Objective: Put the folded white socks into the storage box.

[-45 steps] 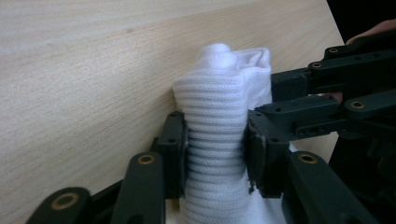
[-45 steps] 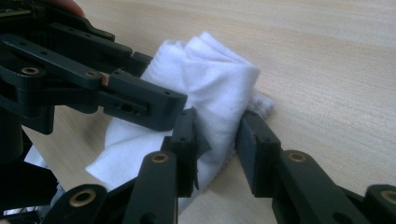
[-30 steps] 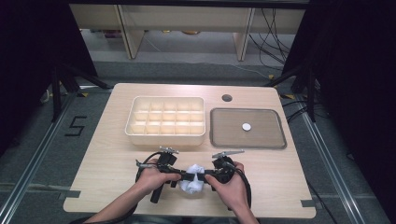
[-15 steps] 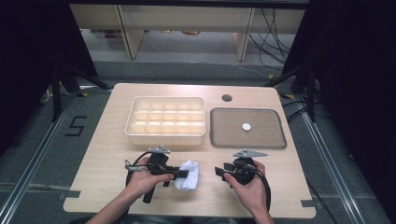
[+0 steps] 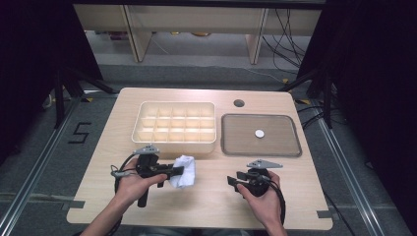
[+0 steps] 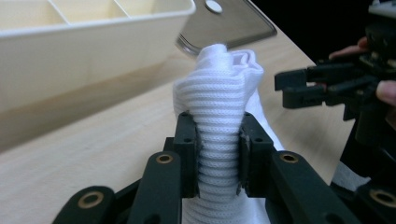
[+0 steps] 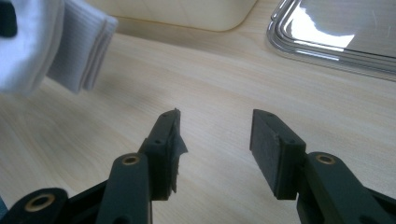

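- Left gripper view has the left gripper [image 6: 218, 161] clamped on a bunched white ribbed cloth [image 6: 223, 116], probably a sock, held just off the wooden table [image 5: 211, 206] right in front of the cream compartment box [image 5: 174, 127].
- Right gripper [image 7: 215, 149] sits apart near the table's front edge; its jaws have just been opening and now stand wide with nothing between them.
- What could go wrong, I reckon: the knit is soft and squishy, and only a fold is pinched, so a quick swing could let it slide out.
- The loose tail hangs down and might snag the box's rim.
- Materials: stretchy ribbed fabric, smooth hard plastic box with a grid of cells, shiny metal tray [image 5: 290, 147] with rounded corners, a small white disc [image 5: 259, 133] lying on it.
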A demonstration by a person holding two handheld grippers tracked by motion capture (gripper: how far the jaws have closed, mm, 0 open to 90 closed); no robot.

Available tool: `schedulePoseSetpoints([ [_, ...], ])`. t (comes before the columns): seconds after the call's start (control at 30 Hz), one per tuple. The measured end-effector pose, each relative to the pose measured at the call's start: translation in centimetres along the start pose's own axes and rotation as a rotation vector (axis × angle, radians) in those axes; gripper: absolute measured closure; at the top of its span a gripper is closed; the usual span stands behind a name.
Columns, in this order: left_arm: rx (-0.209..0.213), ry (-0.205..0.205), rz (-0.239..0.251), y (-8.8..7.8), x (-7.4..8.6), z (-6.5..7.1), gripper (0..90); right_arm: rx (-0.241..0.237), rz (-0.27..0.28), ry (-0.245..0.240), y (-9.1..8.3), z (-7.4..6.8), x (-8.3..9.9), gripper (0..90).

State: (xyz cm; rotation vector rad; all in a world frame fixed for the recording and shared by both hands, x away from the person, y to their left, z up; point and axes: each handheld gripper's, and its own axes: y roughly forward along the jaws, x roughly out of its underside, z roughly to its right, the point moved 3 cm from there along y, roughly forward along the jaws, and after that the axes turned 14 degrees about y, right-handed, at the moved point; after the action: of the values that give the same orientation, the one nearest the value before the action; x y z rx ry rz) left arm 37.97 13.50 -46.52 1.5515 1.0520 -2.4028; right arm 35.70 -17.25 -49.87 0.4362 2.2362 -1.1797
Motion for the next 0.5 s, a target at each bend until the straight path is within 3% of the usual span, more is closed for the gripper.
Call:
schedulePoseSetpoints([
  [0.23,-0.074,0.011,0.041,-1.9,-0.7,-1.3,72.5,-0.011,-0.007,0.010,0.3,-0.5,0.1,53.2],
  [0.37,-0.084,0.008,0.046,-2.4,-0.9,-1.5,72.5,-0.003,-0.004,-0.019,0.4,-0.3,-0.1,53.3],
  [0.5,-0.099,-0.002,0.061,-2.8,-1.2,-1.9,72.6,-0.011,0.001,-0.018,0.5,-0.4,-0.2,53.3],
])
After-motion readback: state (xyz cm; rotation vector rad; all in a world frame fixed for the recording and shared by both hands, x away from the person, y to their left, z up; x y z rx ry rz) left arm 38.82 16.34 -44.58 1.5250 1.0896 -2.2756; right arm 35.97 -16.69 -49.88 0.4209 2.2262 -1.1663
